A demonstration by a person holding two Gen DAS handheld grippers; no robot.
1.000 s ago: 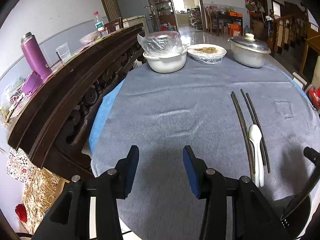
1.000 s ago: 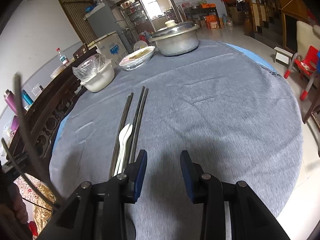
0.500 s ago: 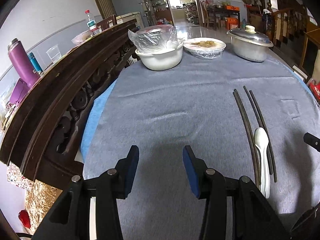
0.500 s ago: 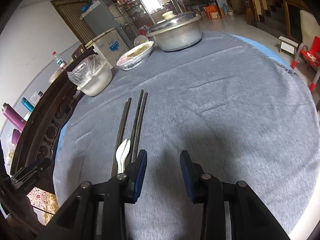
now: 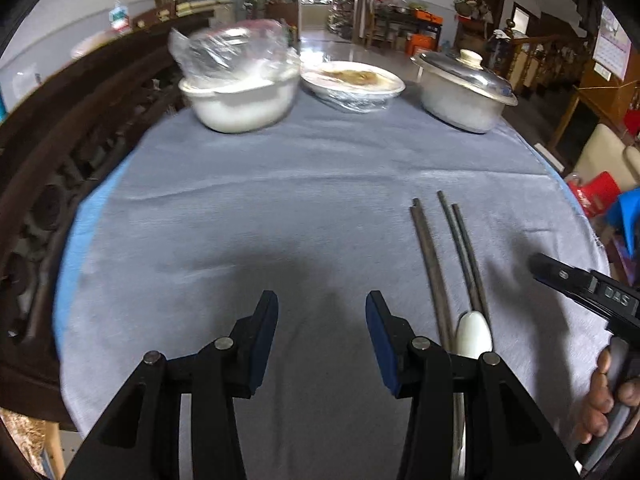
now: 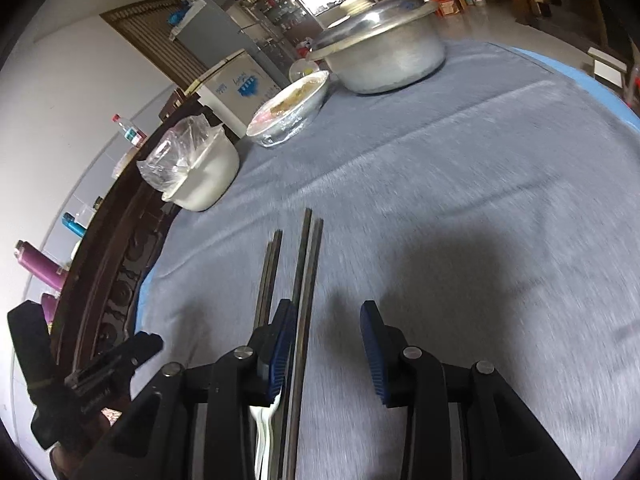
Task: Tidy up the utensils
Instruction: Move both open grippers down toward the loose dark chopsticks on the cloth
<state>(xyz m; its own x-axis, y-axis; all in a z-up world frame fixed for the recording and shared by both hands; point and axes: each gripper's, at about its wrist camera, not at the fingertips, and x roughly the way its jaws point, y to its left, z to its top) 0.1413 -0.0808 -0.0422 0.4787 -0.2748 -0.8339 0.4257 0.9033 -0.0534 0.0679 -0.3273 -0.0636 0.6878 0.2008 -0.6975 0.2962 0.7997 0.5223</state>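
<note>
Two pairs of dark chopsticks (image 5: 430, 272) (image 5: 464, 252) lie side by side on the grey tablecloth, with a white spoon (image 5: 474, 332) between them at the near end. My left gripper (image 5: 322, 336) hovers open over bare cloth just left of them, nothing between its fingers. My right gripper (image 6: 328, 344) is open right above the utensils: the right chopstick pair (image 6: 308, 264) runs under its gap beside the left finger, the other pair (image 6: 270, 280) and the spoon (image 6: 262, 432) pass beneath that finger. Its pads press on nothing.
At the table's far side stand a white bowl (image 5: 240, 100) with a plastic bag, a film-covered plate (image 5: 352, 84) and a lidded metal pot (image 5: 464, 96). Dark carved wooden furniture (image 5: 60, 160) borders the left edge. A hand (image 5: 600, 396) holds the right gripper.
Both grippers have moved forward over the table and tipped further down. The right one now sits over the near ends of the chopsticks and spoon. Jaw openings are unchanged.
</note>
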